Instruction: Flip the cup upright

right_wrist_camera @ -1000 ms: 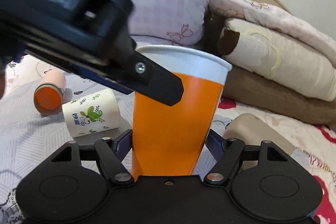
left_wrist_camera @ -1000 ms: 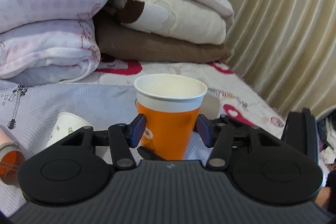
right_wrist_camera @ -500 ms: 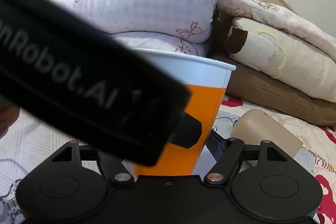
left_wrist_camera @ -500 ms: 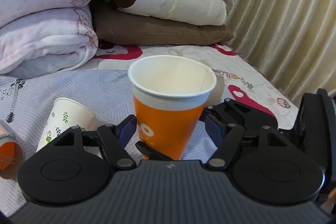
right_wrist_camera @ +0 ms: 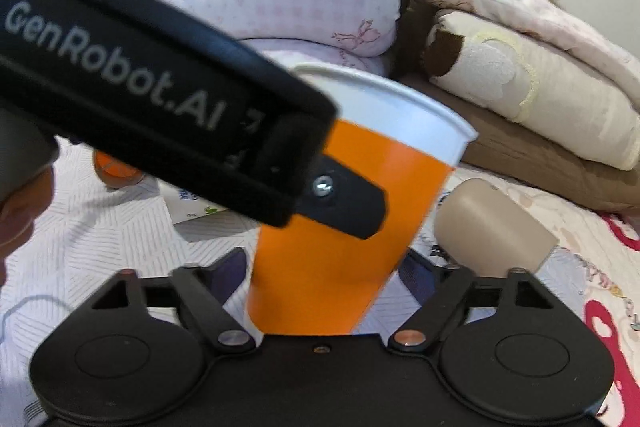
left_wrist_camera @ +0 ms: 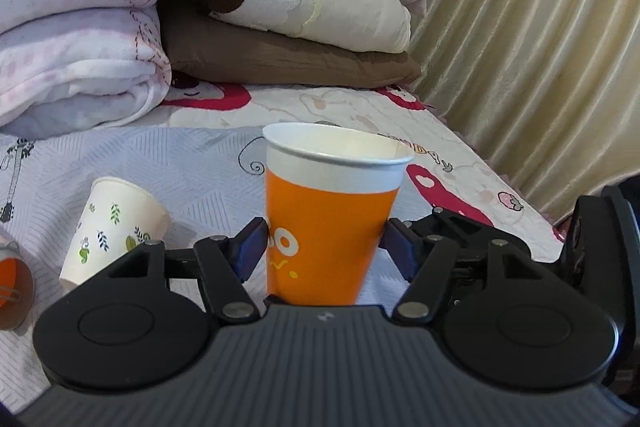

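An orange paper cup with a white rim (left_wrist_camera: 328,223) stands mouth up on the bed, leaning a little. It sits between the fingers of my left gripper (left_wrist_camera: 326,247), whose blue pads touch its sides. In the right wrist view the same cup (right_wrist_camera: 340,259) stands between the fingers of my right gripper (right_wrist_camera: 324,279), whose pads (right_wrist_camera: 228,271) stand apart from it. The left gripper body (right_wrist_camera: 160,99) crosses the right wrist view in front of the cup.
A white cup with leaf print (left_wrist_camera: 112,227) lies on its side to the left. An orange-bottomed cup (left_wrist_camera: 12,287) lies at the far left edge. A beige cup (right_wrist_camera: 492,231) lies on its side behind right. Folded quilts (left_wrist_camera: 280,19) are stacked at the back. Curtains (left_wrist_camera: 540,47) hang at right.
The left gripper has closed in on the cup and the cup now leans slightly. The right gripper's fingers have opened away from the cup.
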Motion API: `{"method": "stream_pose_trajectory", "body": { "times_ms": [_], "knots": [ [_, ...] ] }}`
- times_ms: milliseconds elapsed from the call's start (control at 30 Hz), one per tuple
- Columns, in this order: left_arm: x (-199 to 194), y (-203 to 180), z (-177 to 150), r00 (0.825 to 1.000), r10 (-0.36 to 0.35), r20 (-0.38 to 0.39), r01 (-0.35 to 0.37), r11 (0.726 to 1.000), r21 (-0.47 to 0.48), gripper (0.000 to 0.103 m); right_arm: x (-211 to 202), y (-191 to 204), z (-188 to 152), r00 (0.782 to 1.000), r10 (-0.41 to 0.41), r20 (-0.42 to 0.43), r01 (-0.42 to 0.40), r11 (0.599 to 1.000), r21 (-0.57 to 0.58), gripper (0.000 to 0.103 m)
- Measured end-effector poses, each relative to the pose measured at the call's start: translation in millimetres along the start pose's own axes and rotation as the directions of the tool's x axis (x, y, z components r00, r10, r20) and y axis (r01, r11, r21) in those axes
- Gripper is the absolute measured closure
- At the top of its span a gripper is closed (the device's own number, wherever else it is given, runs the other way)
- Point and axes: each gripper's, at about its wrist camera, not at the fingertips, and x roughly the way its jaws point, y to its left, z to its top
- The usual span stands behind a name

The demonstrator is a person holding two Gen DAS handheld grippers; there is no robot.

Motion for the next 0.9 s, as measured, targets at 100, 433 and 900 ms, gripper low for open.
{"method": "stream_pose_trajectory", "body": {
  "times_ms": [100, 433, 900],
  "knots": [
    [-3, -1, 1, 1.0, 0.002, -0.019, -0.002, 1.0, -0.001, 0.039, -2, 0, -2, 1.0, 0.013, 0.01, -0.013, 1.0, 0.001, 0.022],
    [-20, 8, -14, 0.995, 0.098, 0.011, -0.098, 0.994, -0.039, 0.034, -7, 36, -22, 0.986, 0.012, 0.164, 0.002, 0.996, -0.086, 0.022],
    [-35, -8, -25, 0.997, 0.081, -0.004, -0.081, 0.997, -0.016, 0.035, -32, 40, -8, 0.999, 0.027, 0.046, -0.022, 0.993, -0.119, 0.017]
  ]
}}
